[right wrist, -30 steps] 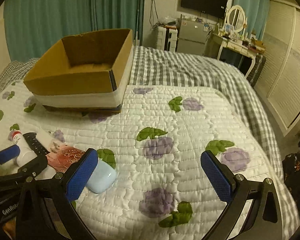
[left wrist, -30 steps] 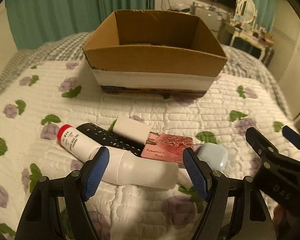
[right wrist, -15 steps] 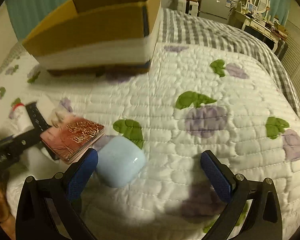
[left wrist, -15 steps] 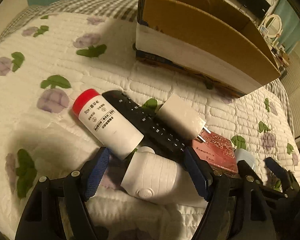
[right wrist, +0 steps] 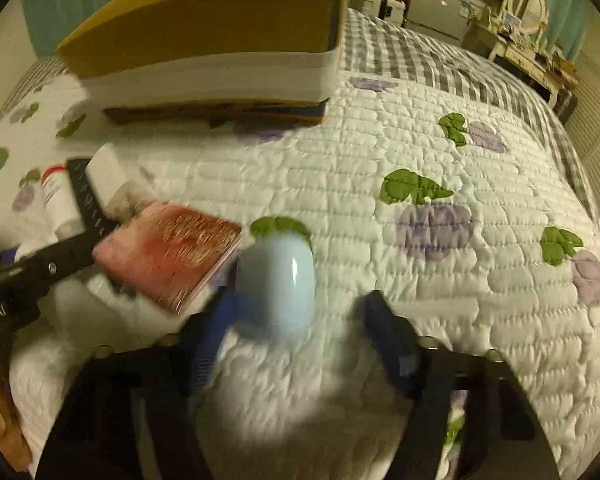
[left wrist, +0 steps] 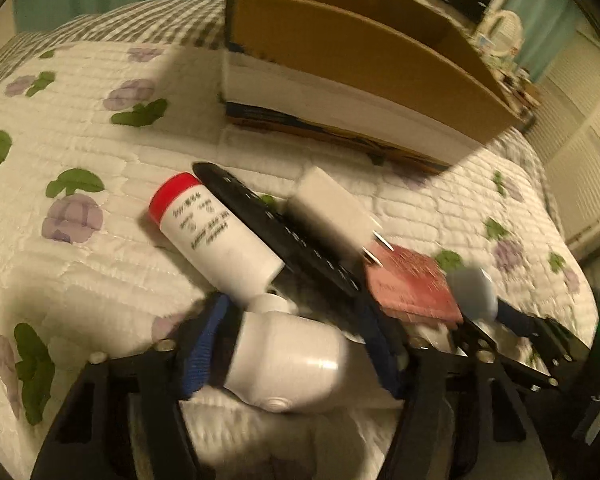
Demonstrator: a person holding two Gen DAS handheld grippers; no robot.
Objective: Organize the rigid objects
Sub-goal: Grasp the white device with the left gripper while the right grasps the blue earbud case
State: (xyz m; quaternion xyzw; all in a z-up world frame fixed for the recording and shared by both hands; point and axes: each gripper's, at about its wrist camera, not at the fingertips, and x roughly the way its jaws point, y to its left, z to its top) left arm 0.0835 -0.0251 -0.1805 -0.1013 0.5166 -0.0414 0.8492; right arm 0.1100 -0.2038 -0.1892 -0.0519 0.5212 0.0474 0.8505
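Quilted floral bed (right wrist: pixel 400 280) carries everything. Left gripper (left wrist: pixel 292 344) fingers straddle a white bottle (left wrist: pixel 288 364), spread, contact unclear. Right gripper (right wrist: pixel 300 336) fingers stand spread around a pale blue case (right wrist: pixel 278 284). At 12 o'clock sits the cardboard box (right wrist: pixel 220 20).
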